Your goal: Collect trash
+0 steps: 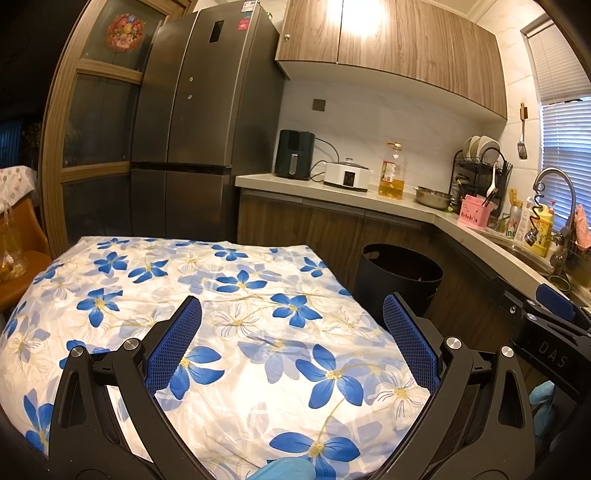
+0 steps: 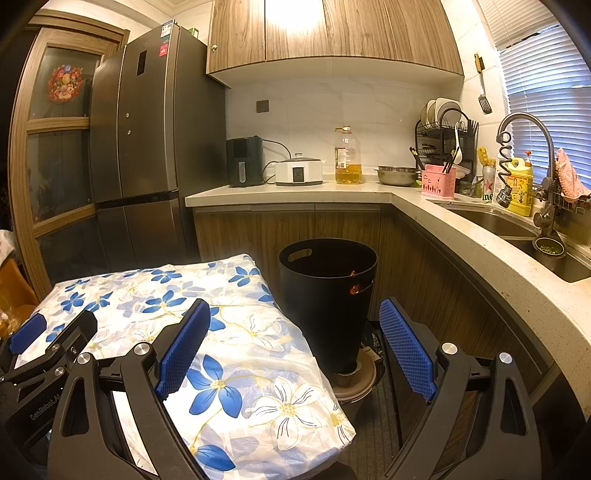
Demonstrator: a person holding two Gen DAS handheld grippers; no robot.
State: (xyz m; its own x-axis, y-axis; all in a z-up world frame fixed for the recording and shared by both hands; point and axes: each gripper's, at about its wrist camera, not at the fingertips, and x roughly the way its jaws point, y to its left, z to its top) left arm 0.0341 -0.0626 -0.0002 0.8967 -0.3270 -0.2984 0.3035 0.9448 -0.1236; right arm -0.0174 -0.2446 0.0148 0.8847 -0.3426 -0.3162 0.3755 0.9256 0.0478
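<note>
Wood-cabinet (image 2: 332, 29) kitchen (warmly lit).

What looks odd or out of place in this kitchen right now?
The black bin stands perched on a small round base instead of the floor. No trash shows on the flowered tablecloth. Both hand-held grippers, left and right, are open and empty.

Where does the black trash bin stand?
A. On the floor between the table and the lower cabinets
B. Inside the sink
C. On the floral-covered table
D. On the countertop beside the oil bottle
A: the black trash bin stands low beside the floral-covered table, before the lower cabinets.
</note>
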